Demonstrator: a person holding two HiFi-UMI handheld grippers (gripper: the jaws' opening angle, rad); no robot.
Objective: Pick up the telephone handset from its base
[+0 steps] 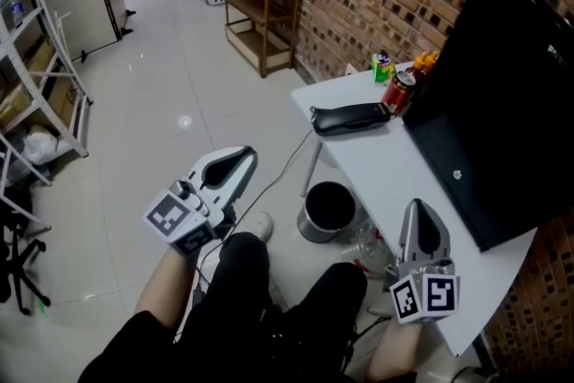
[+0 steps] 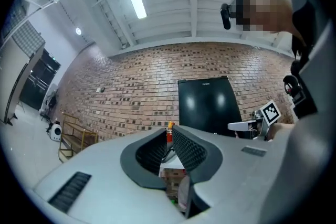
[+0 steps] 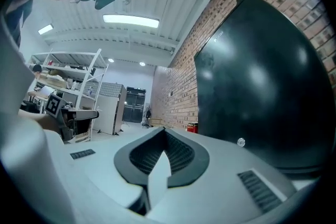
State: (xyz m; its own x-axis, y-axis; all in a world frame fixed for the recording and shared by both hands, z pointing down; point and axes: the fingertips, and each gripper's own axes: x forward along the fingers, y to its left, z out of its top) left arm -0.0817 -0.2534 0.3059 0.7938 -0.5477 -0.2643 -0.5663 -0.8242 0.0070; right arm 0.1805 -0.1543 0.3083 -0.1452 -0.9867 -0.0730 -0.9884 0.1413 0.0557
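The black telephone handset (image 1: pixel 350 117) lies on its base near the far left edge of the white table (image 1: pixel 386 170), with a cord running off the edge toward the floor. My left gripper (image 1: pixel 244 155) hangs over the floor, left of the table and short of the phone. Its jaws are shut with nothing in them (image 2: pixel 171 132). My right gripper (image 1: pixel 419 206) is above the table's near part, in front of the black screen, and its jaws meet at the tip, empty (image 3: pixel 164 130). The phone does not show clearly in either gripper view.
A big black screen (image 1: pixel 502 103) stands along the table's right side. A red can (image 1: pixel 397 91), a green item (image 1: pixel 384 65) and orange things (image 1: pixel 427 60) sit behind the phone. A metal bin (image 1: pixel 327 211) stands under the table. A wooden shelf (image 1: pixel 260 9) lines the brick wall.
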